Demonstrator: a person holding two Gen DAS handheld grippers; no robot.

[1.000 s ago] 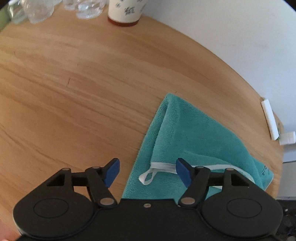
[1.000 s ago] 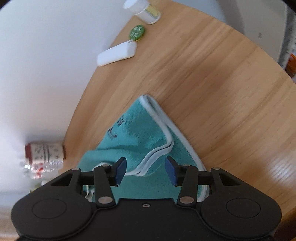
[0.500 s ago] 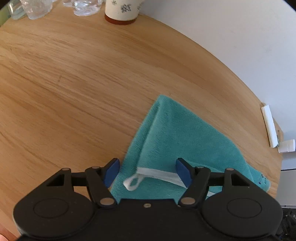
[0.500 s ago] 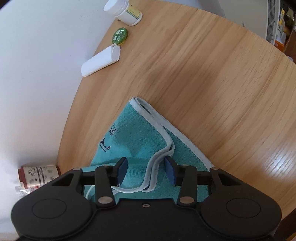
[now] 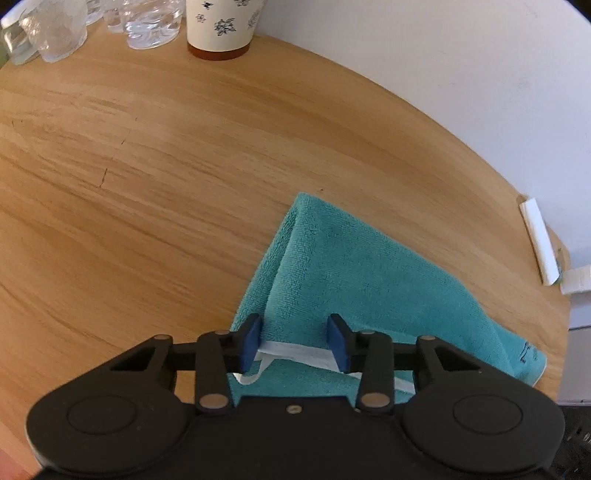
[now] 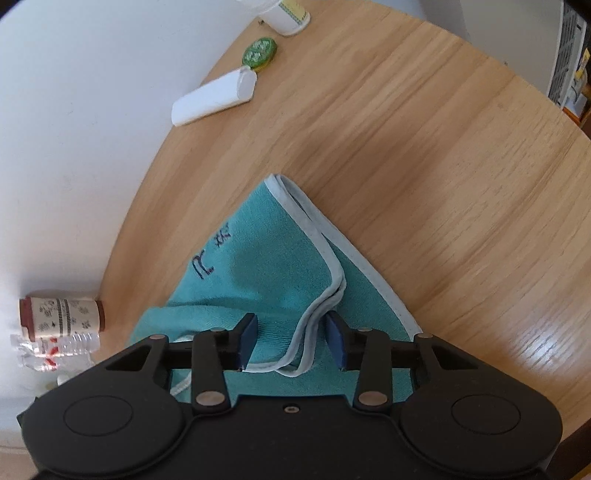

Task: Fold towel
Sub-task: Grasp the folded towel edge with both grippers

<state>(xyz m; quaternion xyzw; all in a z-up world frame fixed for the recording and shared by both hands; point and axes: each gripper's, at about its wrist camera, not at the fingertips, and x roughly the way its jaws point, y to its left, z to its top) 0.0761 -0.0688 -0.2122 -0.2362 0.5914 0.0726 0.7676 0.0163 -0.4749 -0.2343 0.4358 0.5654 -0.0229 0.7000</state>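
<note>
Folding step in hand: both tongs are set over the near corners of the teal towel (image 5: 354,280), ready to take hold for a further fold; judged from the cloth lying doubled already, the task is partway done.
Left tongs (image 5: 294,341): jaws part-way apart, blue pads on either side of the white-bound corner, nothing pinched; whether the pads touch the cloth cannot be told.
Right tongs (image 6: 291,341): jaws likewise apart, straddling the stacked pale hems, not clamped on them.
Towel, place: flat on the wooden table (image 5: 147,166), running forward from between both pairs of pads; far fold ahead of the left tongs, embroidered corner ahead and to the left of the right tongs.
Hanging loop (image 5: 255,371): white, just inside the left tongs' left pad, close under the tool body.
Hems (image 6: 321,295): several layers bunched between the right pads, slightly rumpled.
Beyond the left tongs: patterned paper cup (image 5: 221,27) and clear glassware (image 5: 147,26), well apart from the towel.
Beyond the right tongs: white tube (image 6: 214,98) and green lid (image 6: 259,52), well apart, ahead to the left.
Next move calls for: closing both jaws on all layers at once, the loop kept out of the pinch, then lifting evenly and carrying the near edge forward onto the far fold.
Risk, as judged: a layer slipping free on the right, skewing the fold.
</note>
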